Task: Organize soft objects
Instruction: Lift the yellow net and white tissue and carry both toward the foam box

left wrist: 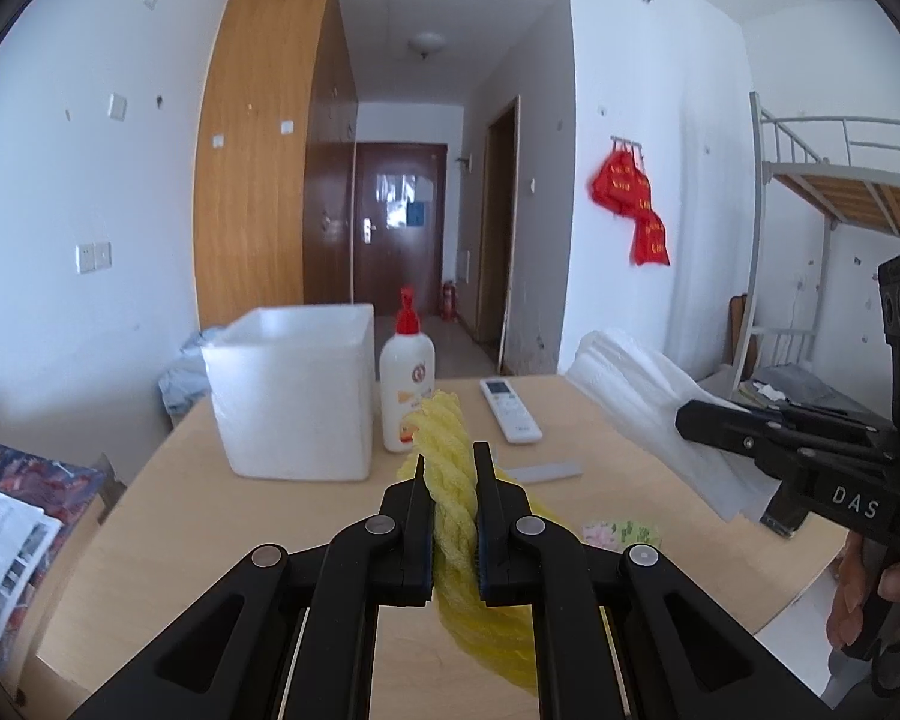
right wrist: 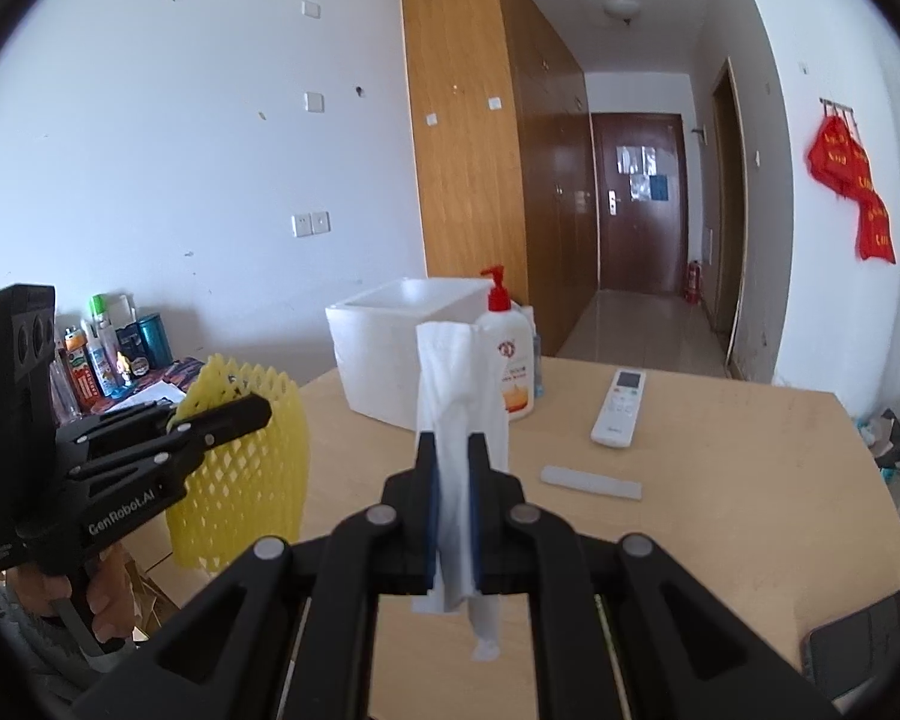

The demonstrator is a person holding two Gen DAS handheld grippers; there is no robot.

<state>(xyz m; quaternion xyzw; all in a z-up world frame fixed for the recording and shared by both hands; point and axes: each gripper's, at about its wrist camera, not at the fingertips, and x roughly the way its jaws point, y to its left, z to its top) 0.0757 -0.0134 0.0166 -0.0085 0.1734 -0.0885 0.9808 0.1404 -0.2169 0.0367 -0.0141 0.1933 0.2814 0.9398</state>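
Note:
My left gripper is shut on a yellow foam net sleeve, held up above the wooden table. From the right wrist view the same left gripper shows at the left, the yellow net hanging from it. My right gripper is shut on a white foam sheet that stands up between its fingers. In the left wrist view the right gripper comes in from the right with the white sheet. A white open box stands at the table's back left.
A lotion pump bottle stands beside the box, a white remote to its right, a grey strip nearer. A pink-green packet lies by my fingers. A phone lies at the near right corner. Bottles crowd a side shelf.

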